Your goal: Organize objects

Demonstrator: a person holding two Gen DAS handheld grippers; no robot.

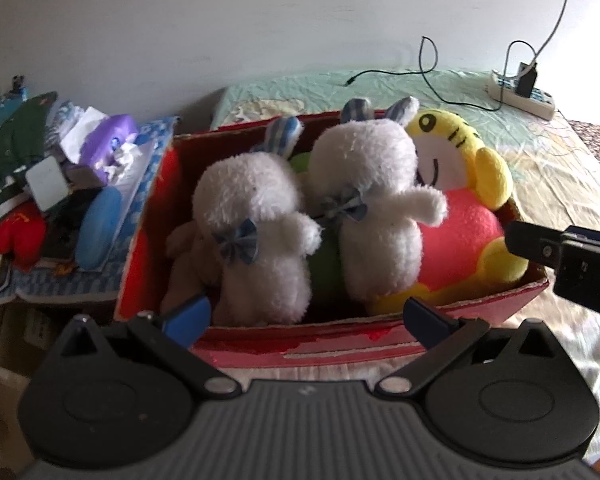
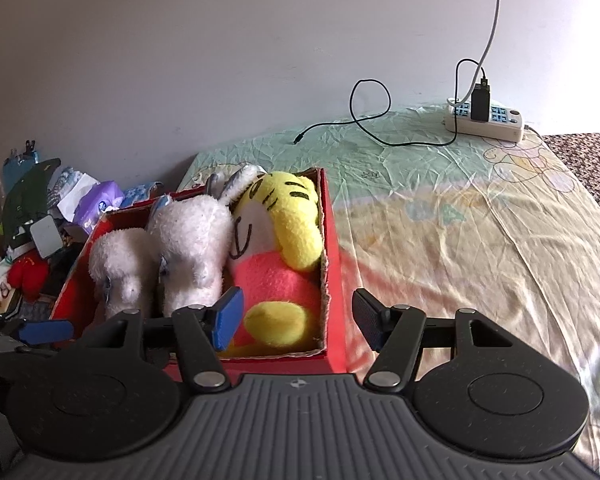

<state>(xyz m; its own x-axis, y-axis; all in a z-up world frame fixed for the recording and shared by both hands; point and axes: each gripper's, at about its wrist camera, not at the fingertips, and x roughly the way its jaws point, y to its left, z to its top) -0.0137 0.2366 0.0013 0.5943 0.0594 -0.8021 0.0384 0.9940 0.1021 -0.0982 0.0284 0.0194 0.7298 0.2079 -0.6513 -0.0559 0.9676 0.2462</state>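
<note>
Left wrist view: left gripper [image 1: 306, 316] gapes wide, empty, at the red box [image 1: 340, 344] rim; two white rabbits [image 1: 260, 232] and a yellow tiger [image 1: 460, 184] lie inside. Right gripper [image 2: 298, 320] likewise spread, holding nothing

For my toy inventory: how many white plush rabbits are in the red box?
2: one white rabbit left, the other white rabbit beside it, against the yellow tiger. The red box may hide more underneath.
</note>
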